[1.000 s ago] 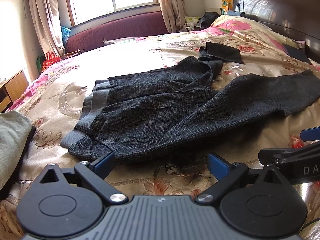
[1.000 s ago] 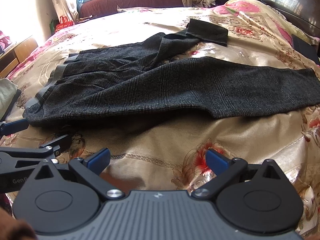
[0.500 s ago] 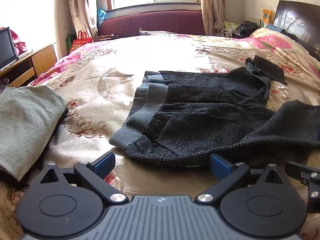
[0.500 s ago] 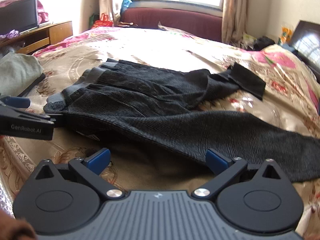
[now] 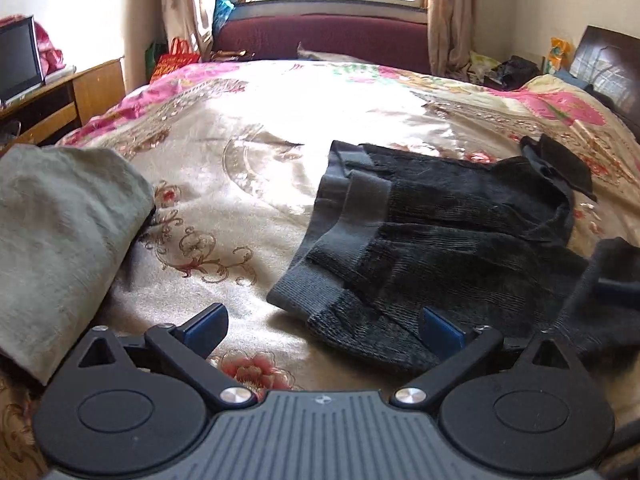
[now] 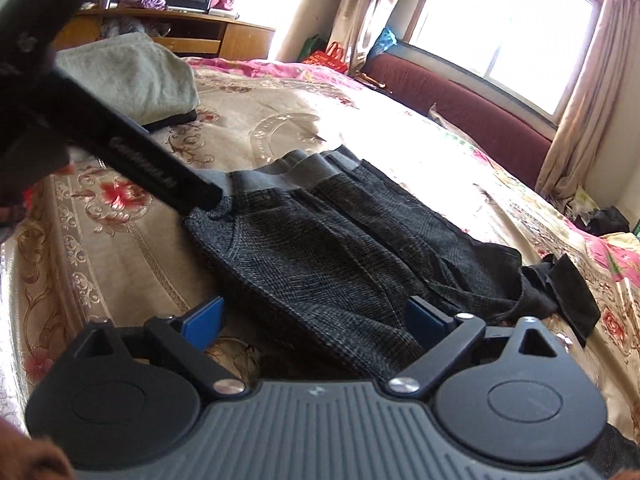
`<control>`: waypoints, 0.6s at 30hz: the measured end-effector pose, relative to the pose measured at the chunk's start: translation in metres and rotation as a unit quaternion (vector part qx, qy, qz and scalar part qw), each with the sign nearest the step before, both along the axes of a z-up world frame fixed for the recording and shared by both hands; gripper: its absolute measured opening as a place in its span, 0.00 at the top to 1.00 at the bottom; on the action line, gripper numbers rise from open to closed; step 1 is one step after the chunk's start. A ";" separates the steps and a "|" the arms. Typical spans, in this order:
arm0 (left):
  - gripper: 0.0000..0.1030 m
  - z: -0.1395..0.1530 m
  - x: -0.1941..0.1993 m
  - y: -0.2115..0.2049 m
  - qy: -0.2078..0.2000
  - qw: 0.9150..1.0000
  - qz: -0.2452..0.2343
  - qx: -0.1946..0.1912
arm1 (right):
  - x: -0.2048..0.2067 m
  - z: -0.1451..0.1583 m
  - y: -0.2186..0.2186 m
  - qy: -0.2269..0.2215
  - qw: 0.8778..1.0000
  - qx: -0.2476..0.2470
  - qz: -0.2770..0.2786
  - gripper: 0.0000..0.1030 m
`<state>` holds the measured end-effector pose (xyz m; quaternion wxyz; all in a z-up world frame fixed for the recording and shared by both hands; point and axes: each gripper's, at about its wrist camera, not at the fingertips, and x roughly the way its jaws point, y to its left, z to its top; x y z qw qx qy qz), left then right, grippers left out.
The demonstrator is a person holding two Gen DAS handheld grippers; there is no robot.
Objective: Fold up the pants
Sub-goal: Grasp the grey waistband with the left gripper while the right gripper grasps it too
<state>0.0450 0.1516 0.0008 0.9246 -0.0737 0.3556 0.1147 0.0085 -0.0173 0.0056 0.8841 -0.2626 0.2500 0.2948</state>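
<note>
Right wrist view: our right claw [image 6: 312, 320] has been closing, still wide, astride the pants [image 6: 328, 248] on the bed [image 6: 256, 120]. Left claw [image 5: 324, 328] gapes empty beside the waistband. Next we pinch, then fold.

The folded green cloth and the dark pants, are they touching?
Apart. The left wrist view shows bare bedspread between the green cloth and the pants.
</note>
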 end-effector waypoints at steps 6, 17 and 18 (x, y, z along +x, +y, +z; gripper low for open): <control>0.01 -0.028 0.028 0.013 0.031 0.999 0.020 -0.037 | 0.014 -0.010 0.012 0.029 0.999 -0.010 0.011 0.33; 0.43 -0.029 0.031 0.030 0.004 0.996 0.006 -0.085 | 0.032 -0.006 0.019 0.139 0.990 0.034 -0.002 0.88; 0.45 -0.027 0.028 0.032 0.001 0.996 0.007 -0.089 | 0.031 -0.006 0.022 0.140 0.990 0.034 -0.006 0.88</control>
